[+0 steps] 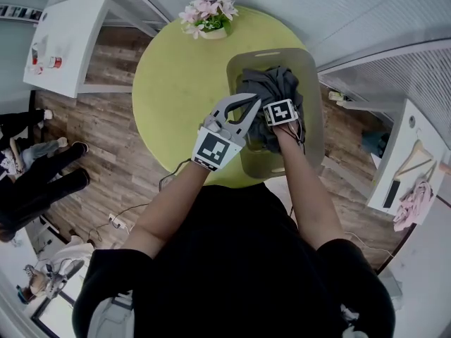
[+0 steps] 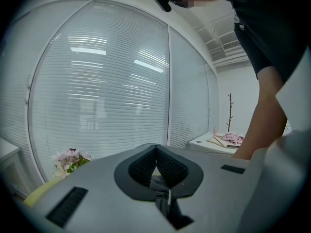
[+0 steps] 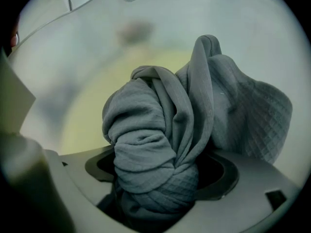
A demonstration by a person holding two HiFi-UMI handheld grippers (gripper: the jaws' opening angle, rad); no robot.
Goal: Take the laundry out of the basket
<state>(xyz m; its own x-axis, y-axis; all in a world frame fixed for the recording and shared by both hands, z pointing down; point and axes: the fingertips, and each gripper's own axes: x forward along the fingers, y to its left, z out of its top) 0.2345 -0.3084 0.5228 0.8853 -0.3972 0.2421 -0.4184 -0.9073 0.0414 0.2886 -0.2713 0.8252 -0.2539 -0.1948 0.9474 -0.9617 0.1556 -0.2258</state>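
A dark grey bundle of laundry (image 1: 271,86) lies in a pale translucent basket (image 1: 313,83) on the right side of a round yellow-green table (image 1: 176,83). My right gripper (image 3: 160,178) is down in the basket. Its jaws stand wide, and a twisted roll of the grey laundry (image 3: 160,125) sits between them with gaps at both pads. Its marker cube (image 1: 280,111) shows above the cloth. My left gripper (image 1: 255,105) hovers at the basket's near left rim, tips by the cloth. In the left gripper view its pads (image 2: 146,166) meet at the tip.
A pot of pink flowers (image 1: 208,13) stands at the table's far edge. A white table (image 1: 67,41) stands at the far left and another (image 1: 405,160), with pink cloth (image 1: 414,203) on it, at the right. A person's legs (image 1: 42,182) are at the left. Window blinds (image 2: 107,81) lie beyond.
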